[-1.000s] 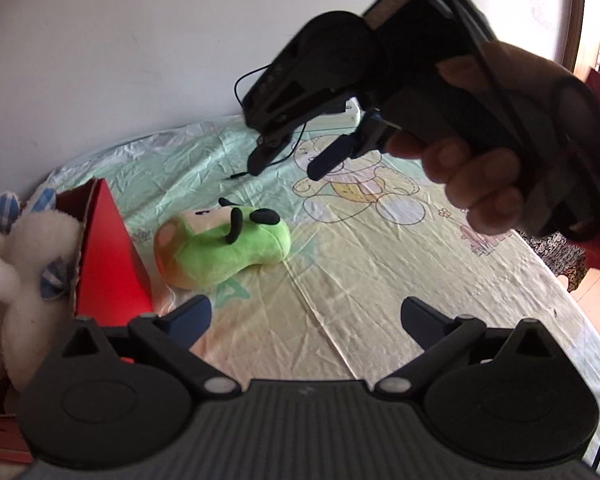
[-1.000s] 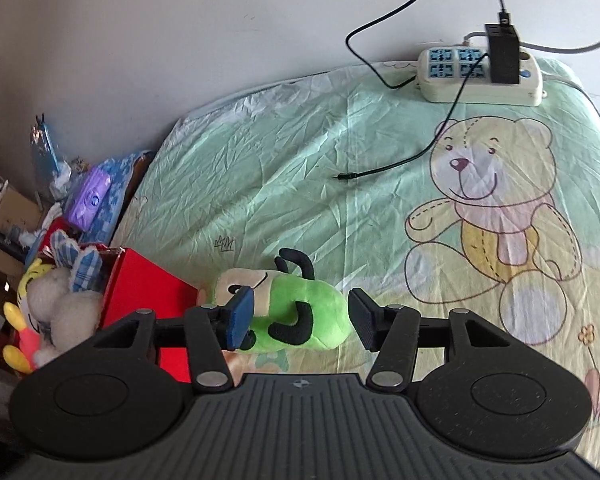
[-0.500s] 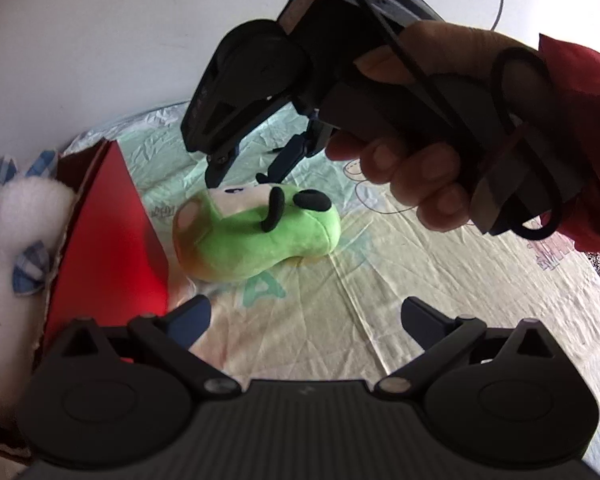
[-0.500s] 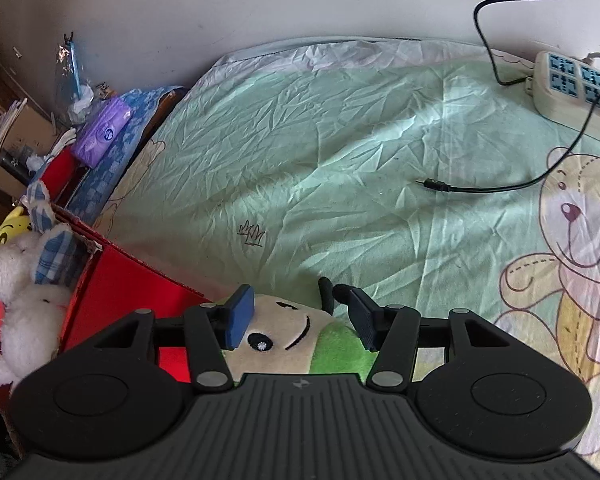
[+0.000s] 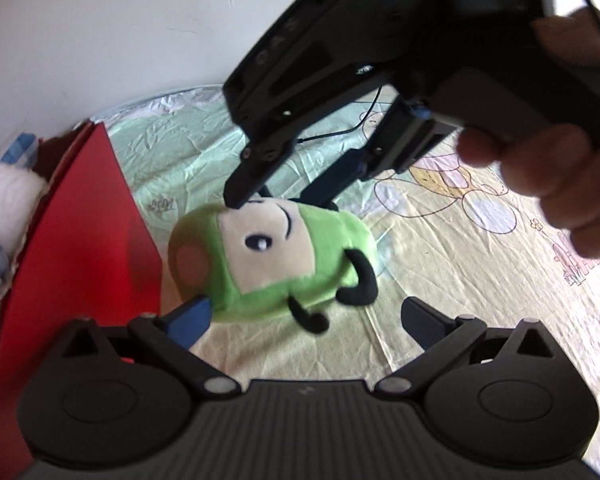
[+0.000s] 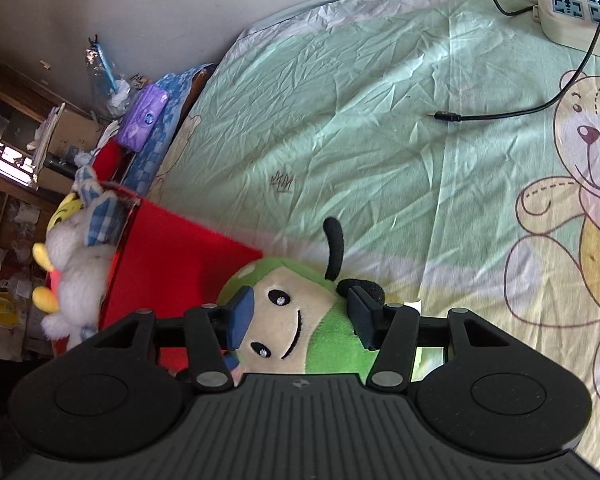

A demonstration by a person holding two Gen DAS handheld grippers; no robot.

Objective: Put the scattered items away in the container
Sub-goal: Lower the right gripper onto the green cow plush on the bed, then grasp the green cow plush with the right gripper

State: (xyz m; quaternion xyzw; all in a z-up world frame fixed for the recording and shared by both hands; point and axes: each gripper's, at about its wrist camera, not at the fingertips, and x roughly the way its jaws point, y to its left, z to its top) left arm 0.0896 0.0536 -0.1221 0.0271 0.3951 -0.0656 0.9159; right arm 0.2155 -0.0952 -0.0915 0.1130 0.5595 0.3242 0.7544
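A green plush toy (image 6: 332, 344) with a cream face and black limbs lies on the bedsheet (image 6: 340, 120) beside the red box (image 6: 172, 256). My right gripper (image 6: 302, 318) is over it, jaws apart and straddling its head, both pads against the plush. In the left wrist view the same right gripper (image 5: 278, 200) comes down on top of the toy (image 5: 268, 256). My left gripper (image 5: 304, 316) is open just in front of the toy, its left fingertip (image 5: 192, 314) at the plush's lower edge. The red box (image 5: 80, 240) holds a white plush (image 5: 4, 208).
A white power strip (image 6: 576, 4) and a loose black cable (image 6: 500, 114) lie at the far right of the sheet. A purple packet (image 6: 144, 120) and cluttered shelves are off the bed's left edge. A hand (image 5: 560, 184) holds the right gripper.
My right gripper has come down over the green plush, whose face now sits between its fingers. The left gripper has moved closer to the toy. Neither jaw gap has changed.
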